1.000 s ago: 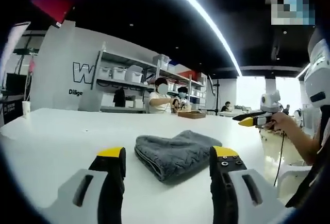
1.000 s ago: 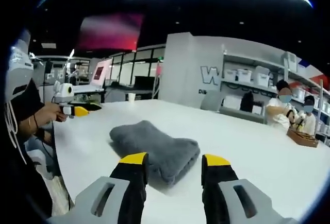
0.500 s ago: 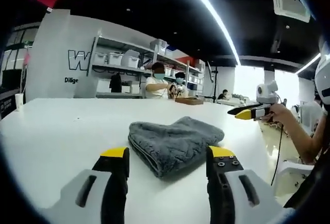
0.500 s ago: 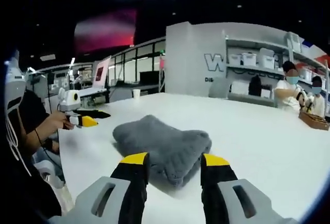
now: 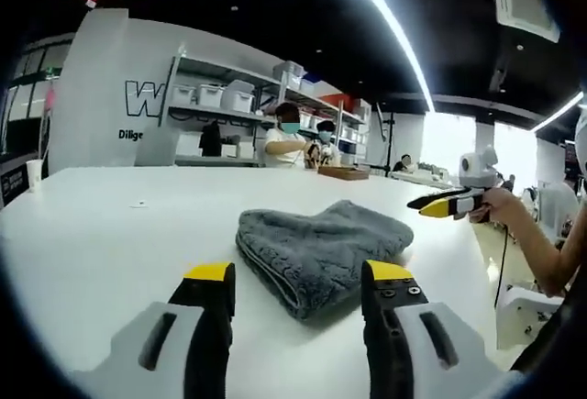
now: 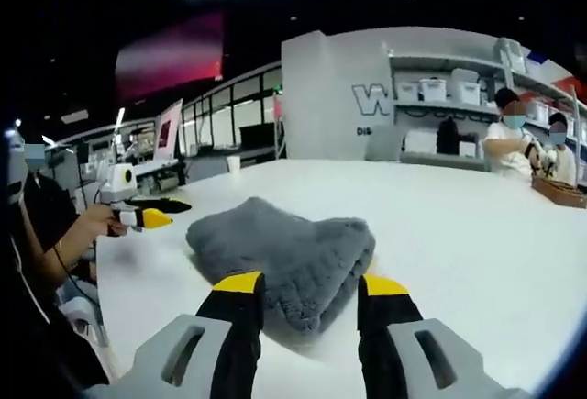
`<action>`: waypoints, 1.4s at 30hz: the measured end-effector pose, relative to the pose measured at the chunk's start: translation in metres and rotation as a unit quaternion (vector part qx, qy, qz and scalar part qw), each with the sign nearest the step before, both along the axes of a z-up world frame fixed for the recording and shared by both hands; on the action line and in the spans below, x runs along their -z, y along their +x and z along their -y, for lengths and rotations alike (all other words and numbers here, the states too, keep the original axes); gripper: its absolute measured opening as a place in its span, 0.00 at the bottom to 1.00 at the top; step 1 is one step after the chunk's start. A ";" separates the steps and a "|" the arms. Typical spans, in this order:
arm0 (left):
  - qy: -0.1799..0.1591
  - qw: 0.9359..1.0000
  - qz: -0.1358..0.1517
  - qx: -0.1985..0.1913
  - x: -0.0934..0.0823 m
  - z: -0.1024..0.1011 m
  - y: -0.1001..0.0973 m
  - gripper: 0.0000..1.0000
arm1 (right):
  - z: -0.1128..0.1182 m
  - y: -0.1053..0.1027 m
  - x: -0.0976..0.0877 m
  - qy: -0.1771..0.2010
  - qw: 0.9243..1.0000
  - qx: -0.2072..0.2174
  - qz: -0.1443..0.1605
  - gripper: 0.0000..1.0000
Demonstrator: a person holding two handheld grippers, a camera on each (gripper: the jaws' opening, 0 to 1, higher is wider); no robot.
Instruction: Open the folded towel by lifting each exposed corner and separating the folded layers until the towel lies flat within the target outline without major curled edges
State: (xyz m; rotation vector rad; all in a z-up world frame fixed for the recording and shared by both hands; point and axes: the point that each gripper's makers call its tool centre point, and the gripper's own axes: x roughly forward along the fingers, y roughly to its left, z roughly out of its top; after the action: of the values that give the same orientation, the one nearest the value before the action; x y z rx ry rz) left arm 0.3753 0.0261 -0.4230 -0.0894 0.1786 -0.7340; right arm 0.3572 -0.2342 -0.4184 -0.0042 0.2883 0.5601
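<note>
Bright ceiling strips, fisheye-warped edges

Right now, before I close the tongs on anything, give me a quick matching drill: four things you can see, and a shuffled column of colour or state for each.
Things:
1. towel
2. table
3. left tongs
4. paper cup

States:
A. white, bare surface around the cloth
B. grey, folded in layers
C. small, standing at the far edge of the table
D. open, yellow tips either side of the cloth's near edge

Pairs: 1-B, 2-A, 3-D, 4-C
</note>
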 end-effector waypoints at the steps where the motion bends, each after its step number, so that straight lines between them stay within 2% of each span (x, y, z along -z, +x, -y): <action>1: -0.004 1.000 -0.005 0.000 0.001 0.001 0.002 0.54 | 0.000 0.002 0.002 0.000 1.000 0.001 -0.002 0.37; 4: -0.016 1.000 -0.012 0.001 0.003 0.005 0.005 0.53 | -0.002 0.005 0.004 -0.001 1.000 0.001 -0.002 0.37; 8: -0.028 1.000 -0.008 -0.004 0.002 0.008 0.010 0.46 | -0.003 0.013 0.004 0.005 1.000 0.008 0.001 0.38; 14: -0.042 0.999 -0.012 -0.020 0.005 0.009 0.019 0.51 | -0.006 0.019 0.009 -0.003 1.000 0.006 -0.004 0.37; 20: -0.054 0.998 -0.029 -0.023 0.014 0.013 0.026 0.50 | -0.010 0.022 0.020 -0.005 1.000 0.003 -0.016 0.37; 24: -0.051 0.998 -0.034 -0.024 0.022 0.017 0.028 0.46 | -0.011 0.023 0.029 -0.011 1.000 0.003 -0.023 0.37; 28: -0.047 0.998 -0.037 -0.029 0.026 0.019 0.030 0.48 | -0.011 0.024 0.037 -0.010 0.999 0.004 -0.032 0.36; 29: -0.039 0.998 -0.037 -0.031 0.028 0.019 0.030 0.48 | -0.011 0.024 0.039 -0.011 0.999 0.004 -0.034 0.36; 30: -0.006 0.999 -0.030 -0.031 0.033 0.018 0.030 0.50 | -0.011 0.024 0.040 -0.013 0.999 0.004 -0.035 0.36; 31: 0.003 0.999 -0.030 -0.030 0.035 0.018 0.029 0.52 | -0.011 0.024 0.042 -0.014 0.999 0.003 -0.036 0.36; 34: -0.007 0.999 -0.045 -0.030 0.037 0.020 0.027 0.54 | -0.013 0.023 0.046 -0.029 0.999 0.000 -0.037 0.35; 42: -0.009 0.998 -0.060 -0.023 0.041 0.026 0.024 0.52 | -0.017 0.022 0.051 -0.024 0.999 -0.009 -0.043 0.29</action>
State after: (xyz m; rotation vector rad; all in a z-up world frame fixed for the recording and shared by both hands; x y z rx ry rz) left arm 0.3989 -0.0003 -0.4637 -0.1539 0.2848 -0.6849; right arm 0.3792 -0.2169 -0.4692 -0.0294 0.3853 0.5723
